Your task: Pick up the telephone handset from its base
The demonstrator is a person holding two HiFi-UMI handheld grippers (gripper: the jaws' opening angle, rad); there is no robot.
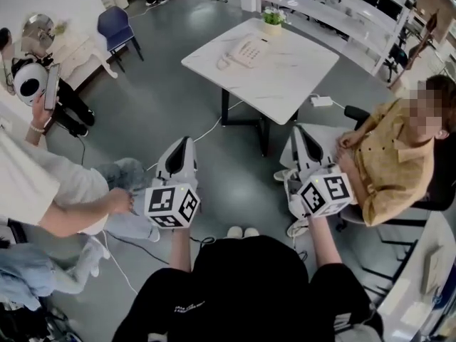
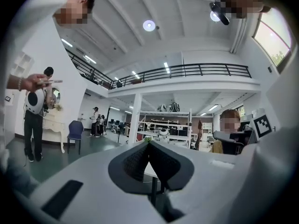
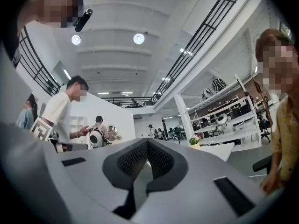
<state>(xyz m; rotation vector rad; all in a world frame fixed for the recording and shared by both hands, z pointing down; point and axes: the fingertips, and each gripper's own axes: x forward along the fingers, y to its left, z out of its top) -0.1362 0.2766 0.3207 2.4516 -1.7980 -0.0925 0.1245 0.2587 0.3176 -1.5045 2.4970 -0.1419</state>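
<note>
the left gripper (image 1: 184, 142) is pinched fully together: in the left gripper view its two dark ribbed pads (image 2: 135, 161) meet at the tips, with nothing caught between them. the right gripper (image 1: 299, 130) is in the same state. in the right gripper view its tips come together at a point and hold nothing. both are carried out in front of the person, over the grey floor (image 1: 164, 112), touching no object.

the white desk telephone (image 1: 246, 50) sits on the square white marble-patterned table (image 1: 299, 84), well ahead of both grippers and apart from them, roughly between the lines of the two. its handset (image 1: 226, 61) seems to lie along the left side of the base, though it is too small in the head view to be sure of how it sits. a small potted green plant (image 1: 272, 21) stands near the far edge of the table, just beyond the telephone. a seated person in a mustard-yellow shirt (image 1: 388, 166) is close to the right gripper's outer side.
</note>
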